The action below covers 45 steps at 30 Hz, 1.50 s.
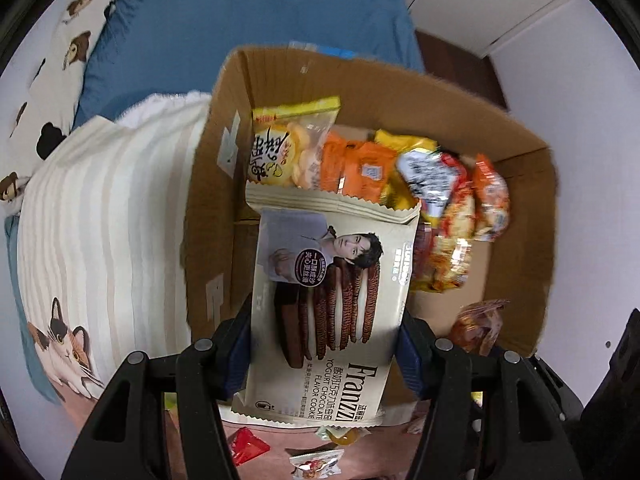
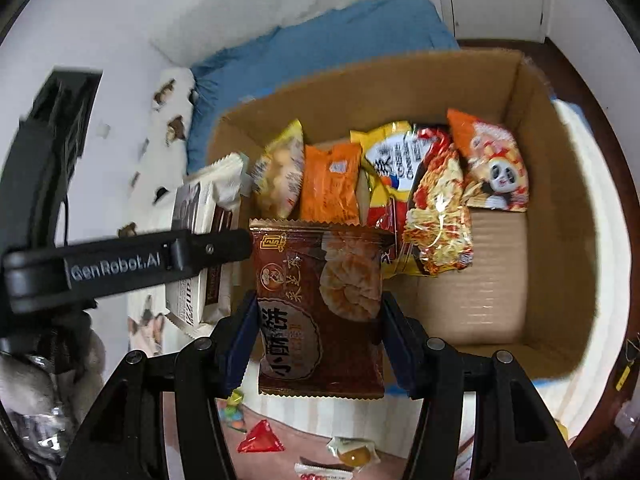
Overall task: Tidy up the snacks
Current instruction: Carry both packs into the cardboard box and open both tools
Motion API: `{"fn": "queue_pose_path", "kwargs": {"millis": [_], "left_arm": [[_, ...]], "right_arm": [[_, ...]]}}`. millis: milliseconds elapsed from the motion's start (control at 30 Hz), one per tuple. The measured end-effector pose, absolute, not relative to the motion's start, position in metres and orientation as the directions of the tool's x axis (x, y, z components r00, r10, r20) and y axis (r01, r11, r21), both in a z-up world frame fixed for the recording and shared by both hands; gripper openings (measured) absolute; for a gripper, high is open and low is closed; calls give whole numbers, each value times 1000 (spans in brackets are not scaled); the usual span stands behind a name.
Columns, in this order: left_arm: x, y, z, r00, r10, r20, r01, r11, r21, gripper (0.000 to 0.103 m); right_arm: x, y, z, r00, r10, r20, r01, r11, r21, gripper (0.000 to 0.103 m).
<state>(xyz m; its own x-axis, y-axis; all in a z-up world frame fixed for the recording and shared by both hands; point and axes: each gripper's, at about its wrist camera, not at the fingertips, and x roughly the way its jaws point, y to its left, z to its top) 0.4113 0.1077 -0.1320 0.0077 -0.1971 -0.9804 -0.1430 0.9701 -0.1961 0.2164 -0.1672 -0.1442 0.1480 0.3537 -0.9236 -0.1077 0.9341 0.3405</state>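
Observation:
My left gripper (image 1: 326, 344) is shut on a cream Franzzi cookie pack (image 1: 332, 296), held above the near-left part of an open cardboard box (image 1: 400, 80). My right gripper (image 2: 318, 336) is shut on a brown pastry packet (image 2: 320, 304), held over the box's near edge (image 2: 500, 352). Inside the box lie a yellow cracker bag (image 1: 284, 148), orange packets (image 1: 352, 164), a yellow noodle bag (image 2: 390, 164), a red-yellow packet (image 2: 438, 216) and a panda packet (image 2: 494, 168). The cookie pack (image 2: 200, 240) and left gripper arm (image 2: 120, 268) show in the right wrist view.
The box sits on a bed with a striped cat-print blanket (image 1: 104, 220) and a blue cover (image 1: 240, 12). Small wrapped candies, one red (image 2: 260, 438) and one amber (image 2: 354, 456), lie on the pink surface below the grippers. A wall stands to the right.

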Motion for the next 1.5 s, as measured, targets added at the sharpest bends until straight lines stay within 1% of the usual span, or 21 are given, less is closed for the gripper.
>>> {"fn": "queue_pose_path", "kwargs": {"millis": [133, 300, 367, 400, 433, 500, 733, 967, 1167, 1300, 1500], "left_arm": [[423, 107, -159, -62, -198, -978, -156, 970, -187, 58], [425, 107, -178, -120, -201, -972, -155, 971, -181, 60], [425, 107, -180, -106, -211, -972, -157, 969, -193, 65], [424, 107, -179, -95, -206, -974, -152, 970, -190, 70], [424, 107, -179, -87, -199, -976, -145, 972, -185, 76], [424, 106, -177, -74, -186, -980, -131, 976, -175, 84], [415, 101, -160, -30, -163, -986, -124, 980, -158, 84], [389, 94, -114, 123, -91, -988, -91, 991, -102, 84], [357, 90, -90, 223, -51, -973, -70, 995, -68, 84], [332, 94, -76, 286, -49, -957, -73, 995, -73, 84], [283, 91, -54, 364, -59, -930, -61, 994, -87, 84]], "right_arm": [[229, -161, -173, 108, 339, -935, -91, 939, 330, 61], [241, -157, -203, 30, 366, -930, -71, 929, 363, 62], [247, -156, -220, 4, 338, -941, -70, 939, 337, 75], [248, -157, -222, 3, 326, -945, -68, 943, 325, 92], [248, -158, -224, 4, 305, -952, -71, 950, 304, 97], [246, -160, -224, 4, 271, -963, -73, 960, 270, 97], [238, -171, -210, 45, 240, -970, -65, 969, 236, 97], [224, -189, -181, 129, 164, -978, -64, 986, 157, 97], [200, -211, -148, 205, 165, -965, -59, 986, 156, 96], [178, -224, -121, 276, 176, -945, -63, 984, 165, 94], [131, -233, -87, 349, 224, -910, -99, 974, 202, 93]]}}
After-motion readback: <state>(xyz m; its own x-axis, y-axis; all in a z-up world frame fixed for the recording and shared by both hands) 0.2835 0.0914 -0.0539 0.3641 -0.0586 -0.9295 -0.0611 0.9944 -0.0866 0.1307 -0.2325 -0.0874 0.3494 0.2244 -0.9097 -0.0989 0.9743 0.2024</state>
